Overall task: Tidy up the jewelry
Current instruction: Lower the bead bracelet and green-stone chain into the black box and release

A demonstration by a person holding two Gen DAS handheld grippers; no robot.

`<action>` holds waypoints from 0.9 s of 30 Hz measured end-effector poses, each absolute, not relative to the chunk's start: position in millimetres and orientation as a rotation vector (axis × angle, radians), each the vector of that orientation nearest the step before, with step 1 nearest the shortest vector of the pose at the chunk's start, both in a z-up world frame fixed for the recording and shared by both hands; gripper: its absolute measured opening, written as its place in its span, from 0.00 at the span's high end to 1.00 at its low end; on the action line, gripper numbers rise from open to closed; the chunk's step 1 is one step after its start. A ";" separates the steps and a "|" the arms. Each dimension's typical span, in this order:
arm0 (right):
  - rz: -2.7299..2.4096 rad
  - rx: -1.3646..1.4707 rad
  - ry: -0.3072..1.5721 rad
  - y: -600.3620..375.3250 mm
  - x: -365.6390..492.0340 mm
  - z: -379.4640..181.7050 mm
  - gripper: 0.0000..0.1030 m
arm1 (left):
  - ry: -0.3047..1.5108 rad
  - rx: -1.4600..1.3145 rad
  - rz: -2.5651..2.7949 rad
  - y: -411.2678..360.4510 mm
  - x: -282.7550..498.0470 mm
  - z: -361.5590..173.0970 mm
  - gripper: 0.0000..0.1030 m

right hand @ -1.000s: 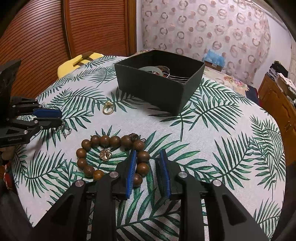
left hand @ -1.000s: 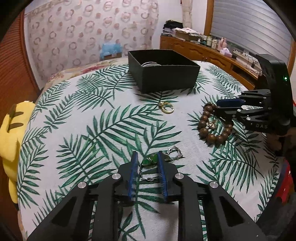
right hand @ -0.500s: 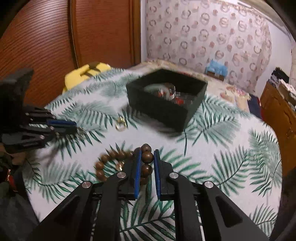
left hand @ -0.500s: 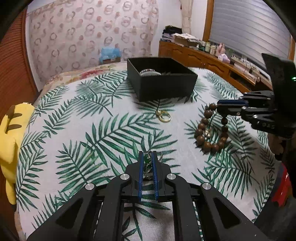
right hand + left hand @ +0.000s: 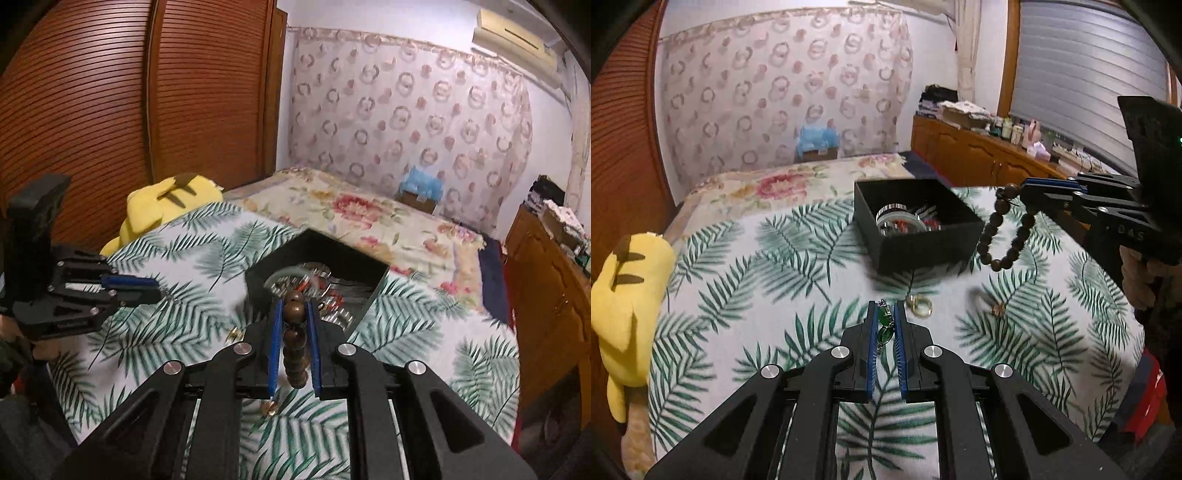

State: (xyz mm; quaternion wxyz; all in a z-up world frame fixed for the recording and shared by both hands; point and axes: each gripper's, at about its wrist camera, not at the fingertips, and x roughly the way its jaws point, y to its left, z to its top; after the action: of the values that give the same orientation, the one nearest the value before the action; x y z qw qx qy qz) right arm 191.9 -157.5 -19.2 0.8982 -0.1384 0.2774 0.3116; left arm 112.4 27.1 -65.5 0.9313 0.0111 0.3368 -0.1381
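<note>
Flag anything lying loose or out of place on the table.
A gold ring and a small charm lie loose on the leaf-print cloth, outside the black box. Each claw grips other jewelry.

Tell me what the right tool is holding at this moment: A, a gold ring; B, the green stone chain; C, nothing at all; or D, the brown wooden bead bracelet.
D. The right tool is shut on the brown wooden bead bracelet, which dangles in the air beside the black box, while the gold ring lies on the tablecloth.
</note>
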 end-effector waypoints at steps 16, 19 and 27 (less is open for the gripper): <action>0.569 -0.234 0.586 -146.4 266.4 -17.5 0.85 | 0.597 0.006 -0.306 17.0 155.7 -18.3 0.93; 0.561 -0.217 0.612 -146.7 275.4 -26.8 0.85 | 0.590 0.013 -0.303 12.5 166.3 -14.4 0.93; 0.581 -0.165 0.679 -155.4 283.8 -42.6 0.84 | 0.614 0.031 -0.295 -0.6 198.8 -15.8 0.93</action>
State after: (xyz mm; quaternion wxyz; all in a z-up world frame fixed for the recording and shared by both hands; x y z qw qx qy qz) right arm 283.8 -155.4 -42.6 0.8987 -0.0796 0.3278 0.2804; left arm 198.8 -0.6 -15.8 0.9425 0.0152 0.3011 -0.1445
